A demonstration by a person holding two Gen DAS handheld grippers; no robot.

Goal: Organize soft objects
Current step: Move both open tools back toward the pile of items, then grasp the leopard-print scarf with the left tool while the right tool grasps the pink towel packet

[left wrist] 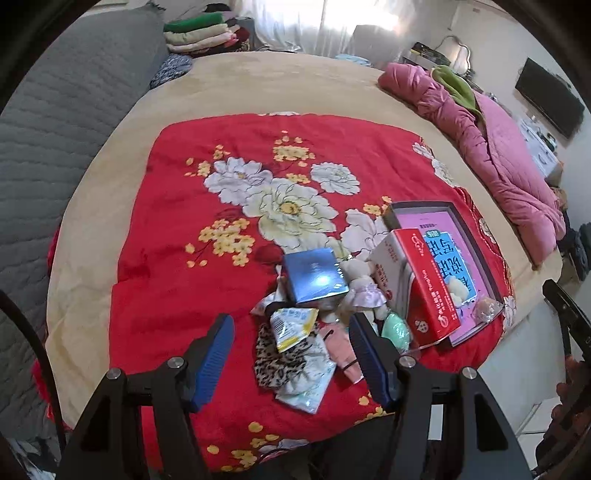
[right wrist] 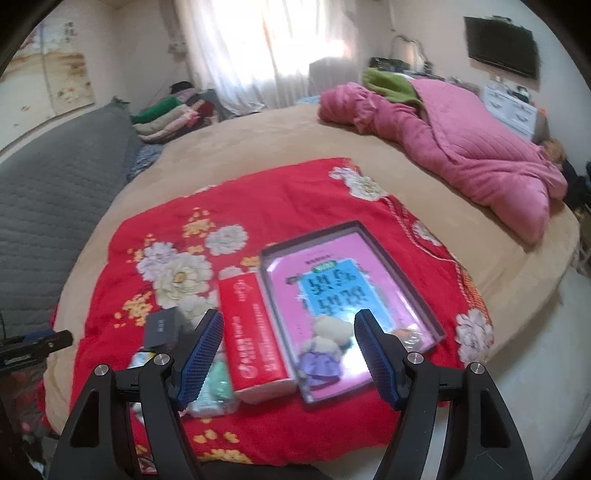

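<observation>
A heap of small items lies on the red flowered blanket [left wrist: 177,206]. My left gripper [left wrist: 290,332] hangs open above it, holding nothing. Between and below its fingers are a leopard-print fabric piece [left wrist: 271,360], a yellow-white packet [left wrist: 291,326], a pink cloth item [left wrist: 341,350] and a white patterned pack [left wrist: 308,387]. Just beyond sit a blue box [left wrist: 316,277], a small plush toy [left wrist: 360,286] and a mint green soft item [left wrist: 397,328]. My right gripper [right wrist: 288,332] is open and empty over the red box [right wrist: 251,332] and the tray [right wrist: 436,330].
The tray [left wrist: 491,273] holds a pink book [left wrist: 443,229], and the red box [left wrist: 428,288] leans against it. A pink quilt [right wrist: 461,144] lies along the bed's right side. Folded clothes [left wrist: 199,33] are stacked at the far end, a grey headboard [left wrist: 55,122] stands left, and the bed's edge is close on the right.
</observation>
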